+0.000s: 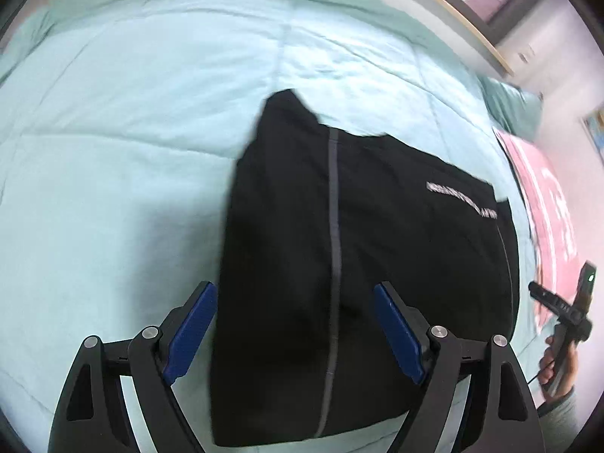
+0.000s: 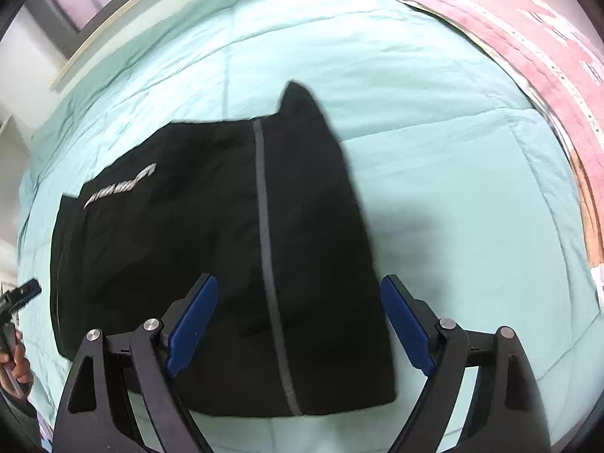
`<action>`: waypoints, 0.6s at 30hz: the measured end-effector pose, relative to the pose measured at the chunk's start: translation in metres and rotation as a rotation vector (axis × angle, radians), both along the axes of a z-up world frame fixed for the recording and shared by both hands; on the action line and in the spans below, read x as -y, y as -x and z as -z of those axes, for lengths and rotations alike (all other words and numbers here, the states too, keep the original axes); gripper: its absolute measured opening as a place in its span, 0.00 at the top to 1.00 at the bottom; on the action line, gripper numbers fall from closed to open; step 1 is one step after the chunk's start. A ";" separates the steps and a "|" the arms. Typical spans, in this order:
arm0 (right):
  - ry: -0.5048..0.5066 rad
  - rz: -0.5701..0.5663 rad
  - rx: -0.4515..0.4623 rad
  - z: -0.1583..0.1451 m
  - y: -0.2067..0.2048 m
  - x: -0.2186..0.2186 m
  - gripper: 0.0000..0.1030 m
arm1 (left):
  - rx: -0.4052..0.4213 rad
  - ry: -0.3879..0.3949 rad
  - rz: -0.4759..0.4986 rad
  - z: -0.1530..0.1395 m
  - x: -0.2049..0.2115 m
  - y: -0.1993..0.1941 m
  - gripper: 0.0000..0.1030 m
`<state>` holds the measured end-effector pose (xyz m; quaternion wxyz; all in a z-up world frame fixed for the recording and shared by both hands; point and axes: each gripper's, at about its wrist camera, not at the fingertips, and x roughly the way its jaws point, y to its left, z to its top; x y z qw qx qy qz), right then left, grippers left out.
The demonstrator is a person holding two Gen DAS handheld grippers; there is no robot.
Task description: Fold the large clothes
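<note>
Two pairs of blue-padded fingers stand spread wide, each released and grasping nothing. The left gripper [image 1: 294,330] hangs above the near edge of a black garment [image 1: 358,264], whose fabric fills the gap between its fingers [image 1: 190,330] without touching the pads, as far as the blurred view lets one tell. The right gripper [image 2: 298,326] hovers likewise over the same black garment [image 2: 211,256], its fingers [image 2: 407,326] apart on either side of a grey stripe [image 2: 268,256] that runs the length of the cloth.

The garment lies folded into a rough rectangle on a pale green quilt [image 1: 113,132] covering the bed, with one pointed corner sticking out at its far end. White lettering [image 1: 462,200] crosses one side of it; the words are too blurred to read. A pink towel [image 2: 547,49] rests on the quilt, well apart from the garment.
</note>
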<state>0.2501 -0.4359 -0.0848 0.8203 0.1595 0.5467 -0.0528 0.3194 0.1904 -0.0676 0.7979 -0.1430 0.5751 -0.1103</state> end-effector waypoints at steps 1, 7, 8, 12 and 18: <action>0.001 0.008 0.000 0.000 -0.001 0.009 0.13 | -0.016 0.024 -0.010 0.007 -0.002 -0.003 0.17; -0.076 0.070 -0.027 0.022 -0.018 0.051 0.13 | -0.101 0.271 -0.100 0.047 -0.041 -0.022 0.17; -0.102 0.074 -0.033 0.026 -0.020 0.057 0.13 | -0.118 0.328 -0.113 0.055 -0.047 -0.025 0.17; -0.241 0.046 -0.044 0.048 -0.036 0.076 0.13 | -0.212 0.484 -0.093 0.086 -0.050 -0.039 0.17; -0.411 -0.032 -0.075 0.086 -0.049 0.085 0.13 | -0.337 0.551 -0.014 0.130 -0.025 -0.050 0.17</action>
